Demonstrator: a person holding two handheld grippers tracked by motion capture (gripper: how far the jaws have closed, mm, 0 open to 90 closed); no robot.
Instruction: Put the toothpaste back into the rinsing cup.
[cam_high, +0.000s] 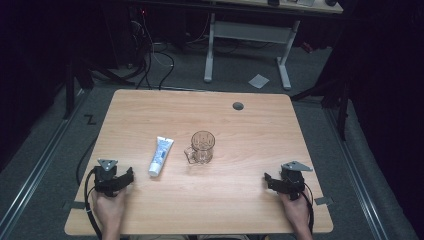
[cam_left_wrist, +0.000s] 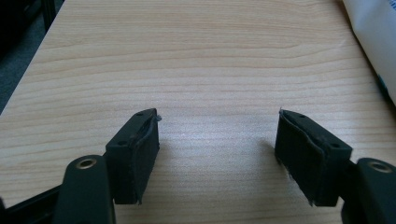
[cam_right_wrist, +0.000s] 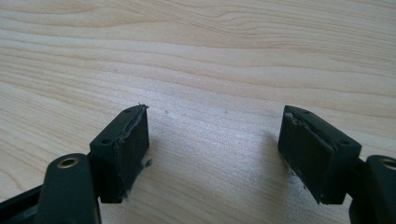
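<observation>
A white and blue tube (cam_high: 161, 155) lies on the wooden table (cam_high: 150, 110), left of centre. Beside it, to its right, stands a clear glass mug (cam_high: 201, 147) with its handle on the left. My left gripper (cam_high: 126, 176) rests near the front left corner, below and left of the tube, held by a hand. In its own view the left gripper (cam_left_wrist: 218, 117) is open over bare wood, with the tube's edge (cam_left_wrist: 373, 32) at the top right. My right gripper (cam_high: 268, 180) rests near the front right corner. In its own view the right gripper (cam_right_wrist: 215, 111) is open with nothing between its jaws.
A round grey grommet (cam_high: 238, 106) sits in the table near its far edge. Beyond the table stand a white desk frame (cam_high: 247, 40) and loose cables (cam_high: 150, 60) on the grey floor. A sheet of paper (cam_high: 258, 80) lies there too.
</observation>
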